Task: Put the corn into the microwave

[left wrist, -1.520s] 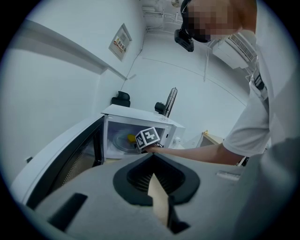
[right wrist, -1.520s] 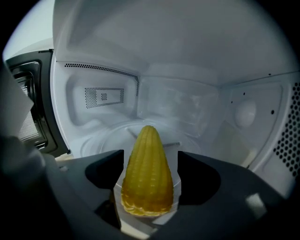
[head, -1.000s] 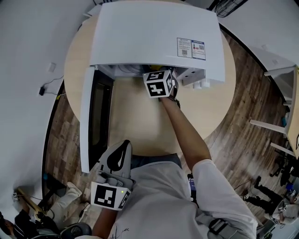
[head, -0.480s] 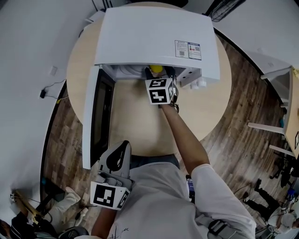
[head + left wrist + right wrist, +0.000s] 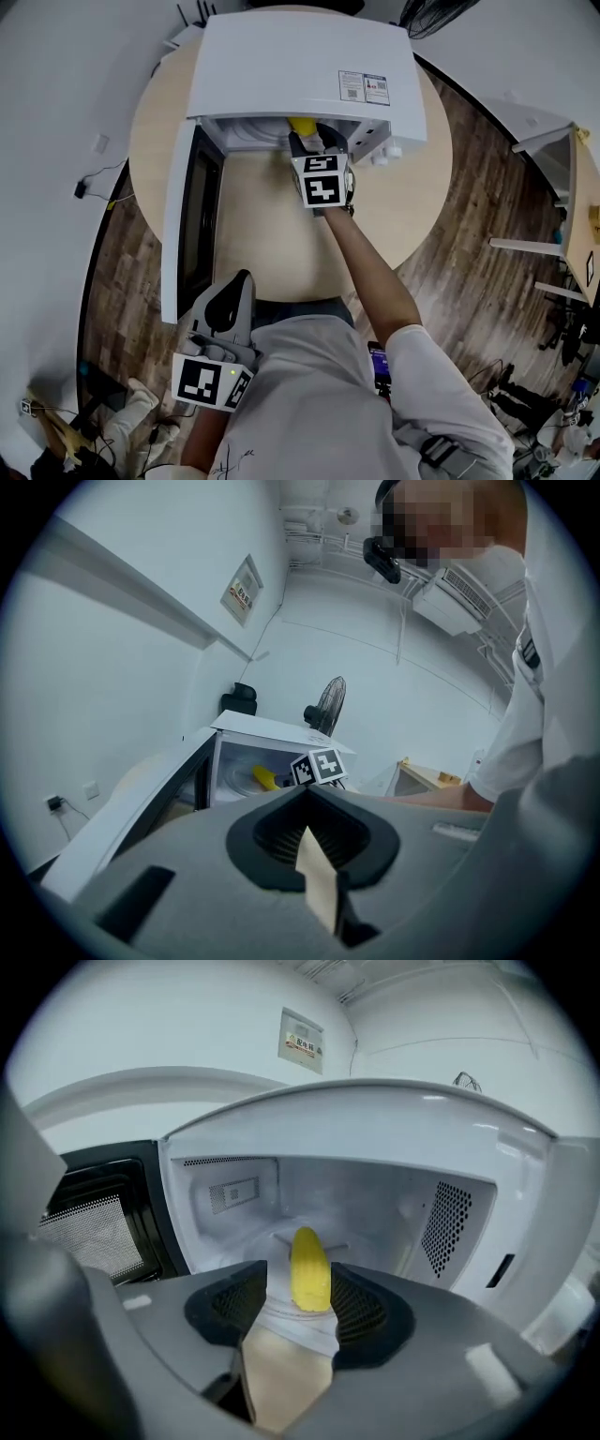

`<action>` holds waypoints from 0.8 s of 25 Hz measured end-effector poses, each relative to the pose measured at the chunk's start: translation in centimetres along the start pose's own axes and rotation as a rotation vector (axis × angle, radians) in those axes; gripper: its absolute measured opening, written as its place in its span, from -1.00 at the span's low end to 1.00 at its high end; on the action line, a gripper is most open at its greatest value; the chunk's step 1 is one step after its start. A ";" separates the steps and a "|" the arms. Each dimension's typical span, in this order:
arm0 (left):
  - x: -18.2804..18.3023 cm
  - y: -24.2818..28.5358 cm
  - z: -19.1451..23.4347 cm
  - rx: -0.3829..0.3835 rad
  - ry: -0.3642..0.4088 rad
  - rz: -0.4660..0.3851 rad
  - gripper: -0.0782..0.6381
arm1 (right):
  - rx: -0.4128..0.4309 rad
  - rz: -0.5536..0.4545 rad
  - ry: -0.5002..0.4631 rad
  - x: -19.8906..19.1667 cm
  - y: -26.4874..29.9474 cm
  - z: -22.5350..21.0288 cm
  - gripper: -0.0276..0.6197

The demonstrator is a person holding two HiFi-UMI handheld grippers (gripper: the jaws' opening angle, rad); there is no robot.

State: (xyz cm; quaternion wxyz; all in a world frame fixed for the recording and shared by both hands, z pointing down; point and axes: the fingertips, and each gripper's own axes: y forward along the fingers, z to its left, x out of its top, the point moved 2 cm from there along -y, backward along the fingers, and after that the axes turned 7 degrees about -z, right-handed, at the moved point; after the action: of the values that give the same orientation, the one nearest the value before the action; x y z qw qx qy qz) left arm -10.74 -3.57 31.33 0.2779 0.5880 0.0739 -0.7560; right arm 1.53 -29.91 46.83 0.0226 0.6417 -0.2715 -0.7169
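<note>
The yellow corn (image 5: 310,1268) lies on the glass plate inside the white microwave (image 5: 300,66), whose door (image 5: 183,225) stands swung open to the left. My right gripper (image 5: 300,1288) sits just in front of the cavity mouth. Its jaws are closing with nothing pressed between them, and the corn (image 5: 303,125) lies a little beyond the right gripper (image 5: 307,143) tips. My left gripper (image 5: 241,281) hangs low by the person's body, off the table edge. Its jaws meet with nothing in them, and the left gripper (image 5: 306,794) faces the microwave (image 5: 272,738) from a distance.
The microwave stands at the far side of a round wooden table (image 5: 272,244). The open door (image 5: 94,1213) juts toward me on the left. A control knob (image 5: 394,152) sits on the microwave's right front. Wooden floor surrounds the table, with furniture (image 5: 562,169) at the right.
My right gripper has drawn back out of the microwave mouth, leaving the corn on the plate in plain sight. The left gripper has hardly shifted.
</note>
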 end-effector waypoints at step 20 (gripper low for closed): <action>1.9 -2.0 0.8 -0.018 0.048 -0.099 -0.80 | 0.021 -0.029 0.134 0.9 -9.0 -0.7 -0.67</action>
State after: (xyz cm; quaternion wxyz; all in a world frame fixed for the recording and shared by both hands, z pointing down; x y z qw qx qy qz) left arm -12.67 -2.92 29.34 0.2436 0.5990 0.1167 -0.7538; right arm 4.91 -22.83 42.24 0.0234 0.6923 -0.2677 -0.6698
